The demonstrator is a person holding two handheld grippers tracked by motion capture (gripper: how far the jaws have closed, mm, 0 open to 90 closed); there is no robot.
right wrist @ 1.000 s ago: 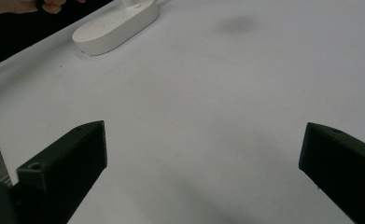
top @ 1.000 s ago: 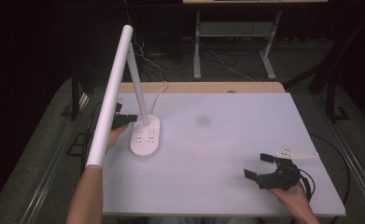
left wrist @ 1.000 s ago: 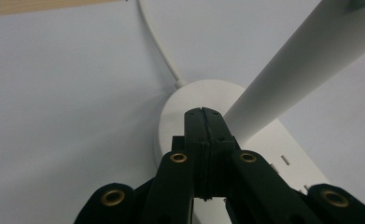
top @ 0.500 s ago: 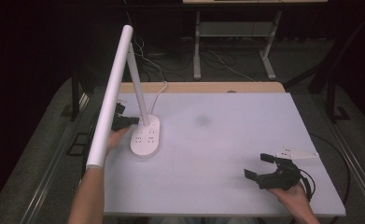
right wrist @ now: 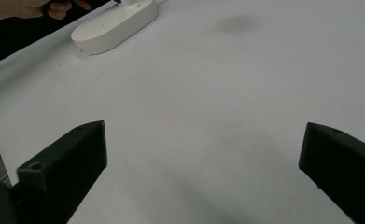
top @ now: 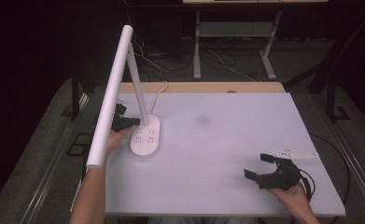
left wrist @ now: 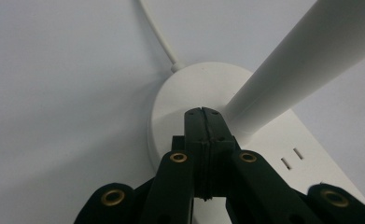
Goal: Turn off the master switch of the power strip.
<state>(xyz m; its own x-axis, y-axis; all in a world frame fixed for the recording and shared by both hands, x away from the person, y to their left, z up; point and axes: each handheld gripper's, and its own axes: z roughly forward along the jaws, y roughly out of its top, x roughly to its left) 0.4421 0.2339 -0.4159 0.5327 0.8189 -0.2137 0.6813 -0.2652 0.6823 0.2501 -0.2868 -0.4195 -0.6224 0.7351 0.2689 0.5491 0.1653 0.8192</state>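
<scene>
A white desk lamp stands at the table's left, its oval base (top: pixel 145 136) carrying socket slots and a slanted stem (top: pixel 138 86) that holds a long tube head (top: pixel 110 95). My left gripper (top: pixel 134 121) is shut with nothing between its jaws, its tips over the base (left wrist: pixel 180 98) right beside the foot of the stem (left wrist: pixel 283 70). My right gripper (top: pixel 258 165) rests open near the front right of the table, its two jaws wide apart and empty. The right gripper view shows the base (right wrist: pixel 117 23) far off, with a hand beside it.
The lamp's white cord (top: pixel 157 95) runs from the base back over the table's far edge. The white table top (top: pixel 227 140) has a faint dark smudge (top: pixel 202 120) near its middle. Desk legs and cables stand on the floor behind.
The left gripper has edged slightly closer to the lamp's stem. The right gripper has stayed where it was.
</scene>
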